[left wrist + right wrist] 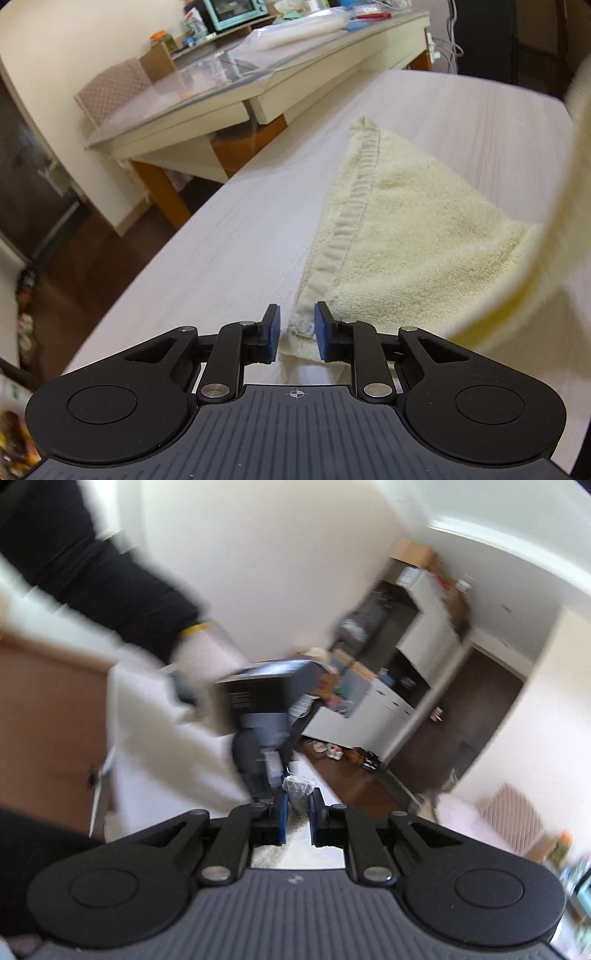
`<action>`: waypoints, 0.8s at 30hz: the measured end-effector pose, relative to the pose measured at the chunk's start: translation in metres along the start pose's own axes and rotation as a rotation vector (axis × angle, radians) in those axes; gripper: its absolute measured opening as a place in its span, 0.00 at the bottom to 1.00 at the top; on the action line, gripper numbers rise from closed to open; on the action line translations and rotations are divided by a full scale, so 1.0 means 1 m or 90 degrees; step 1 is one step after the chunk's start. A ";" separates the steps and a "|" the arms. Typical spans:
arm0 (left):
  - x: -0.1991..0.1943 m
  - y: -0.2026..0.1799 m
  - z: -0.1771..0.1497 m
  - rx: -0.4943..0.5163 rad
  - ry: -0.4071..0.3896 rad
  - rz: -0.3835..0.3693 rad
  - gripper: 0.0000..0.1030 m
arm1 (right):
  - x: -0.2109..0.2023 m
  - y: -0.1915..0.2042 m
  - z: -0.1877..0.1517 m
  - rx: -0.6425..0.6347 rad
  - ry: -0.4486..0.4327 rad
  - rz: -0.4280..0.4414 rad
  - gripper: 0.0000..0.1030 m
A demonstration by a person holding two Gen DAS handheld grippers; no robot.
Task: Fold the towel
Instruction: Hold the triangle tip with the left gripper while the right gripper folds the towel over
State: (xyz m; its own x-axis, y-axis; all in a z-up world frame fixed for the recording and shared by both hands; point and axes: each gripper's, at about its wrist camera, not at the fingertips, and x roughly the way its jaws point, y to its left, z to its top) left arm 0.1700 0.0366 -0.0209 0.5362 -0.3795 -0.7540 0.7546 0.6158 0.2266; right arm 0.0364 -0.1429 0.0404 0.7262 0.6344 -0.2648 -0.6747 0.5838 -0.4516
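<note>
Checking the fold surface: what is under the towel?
The towel lies on a pale wood-grain table, bare around it. One corner sits between the left gripper's fingers. Whatever lies beneath the cloth itself is covered and cannot be seen.

Cream walls (92, 33) and dark wood floor (85, 258) — a glass-topped side table (207, 99) carries clutter and a teal oven (232, 11).
</note>
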 end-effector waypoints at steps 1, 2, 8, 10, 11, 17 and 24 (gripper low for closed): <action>0.000 0.004 0.000 -0.012 0.000 -0.010 0.23 | 0.003 -0.017 -0.003 0.024 -0.001 -0.005 0.12; 0.001 0.007 -0.001 -0.020 0.000 -0.017 0.23 | 0.005 -0.027 -0.005 0.038 0.000 -0.005 0.12; 0.004 0.025 -0.002 -0.082 0.004 -0.060 0.25 | 0.030 -0.101 -0.031 0.153 0.012 0.004 0.12; 0.004 0.026 -0.002 -0.086 0.005 -0.065 0.25 | 0.032 -0.115 -0.043 0.181 0.022 0.010 0.12; 0.004 0.026 -0.001 -0.085 0.006 -0.065 0.25 | 0.032 -0.120 -0.050 0.195 0.027 0.013 0.12; 0.004 0.031 0.001 -0.096 0.000 -0.059 0.26 | 0.054 -0.163 -0.098 0.344 0.101 0.035 0.12; -0.022 0.040 0.009 -0.122 -0.085 -0.031 0.23 | 0.065 -0.192 -0.156 0.503 0.181 0.031 0.12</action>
State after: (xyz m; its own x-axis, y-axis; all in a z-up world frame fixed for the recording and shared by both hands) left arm 0.1919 0.0638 0.0100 0.5553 -0.4922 -0.6703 0.7022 0.7094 0.0608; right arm 0.2337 -0.2935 -0.0230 0.6279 0.5783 -0.5210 -0.5237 0.8090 0.2669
